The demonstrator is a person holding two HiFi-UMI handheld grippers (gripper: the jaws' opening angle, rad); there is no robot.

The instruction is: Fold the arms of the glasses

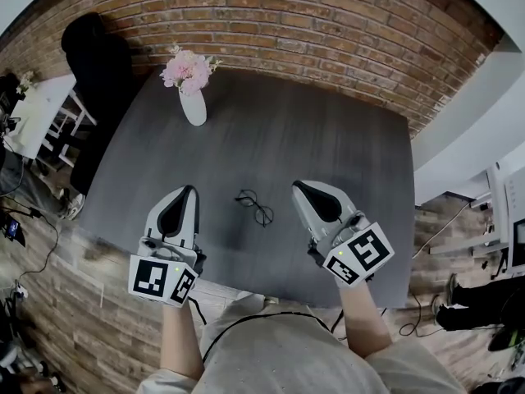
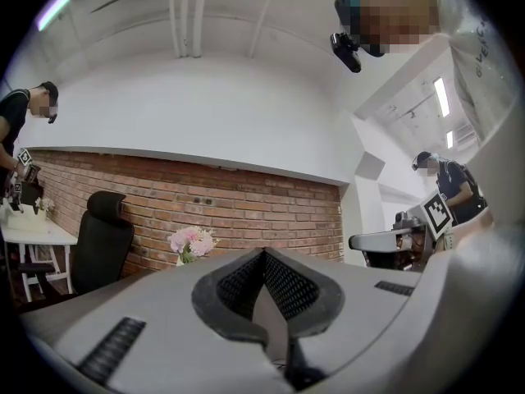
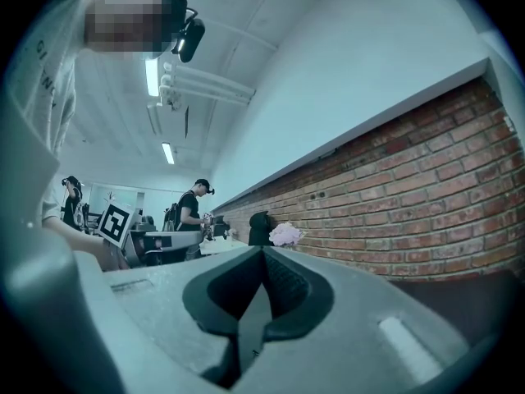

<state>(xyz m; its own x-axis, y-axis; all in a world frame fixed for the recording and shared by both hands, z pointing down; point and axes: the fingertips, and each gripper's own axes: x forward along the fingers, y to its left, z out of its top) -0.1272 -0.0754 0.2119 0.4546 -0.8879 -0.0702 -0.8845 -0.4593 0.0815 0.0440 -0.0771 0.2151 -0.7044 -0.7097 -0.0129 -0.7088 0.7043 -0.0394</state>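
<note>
Dark-rimmed glasses (image 1: 255, 207) are seen flat on the worktop (image 1: 328, 138), left hand-held gripper (image 1: 191, 189) at their 9 o'clock, right hand-held gripper (image 1: 298, 185) at 3 o'clock, both clamped together on nothing; whether the arms are folded can't be told.

The person is wearing a pale grey short-sleeved shirt (image 1: 271, 351), with a thin black cable (image 1: 271, 313) curving across it behind the left hand-held gripper (image 1: 190, 190) and the right hand-held gripper (image 1: 299, 185). Both are showing light grey shells, black ribbed pads (image 2: 283, 290) and a marker cube (image 1: 162, 279) printed with black-and-white squares.
</note>
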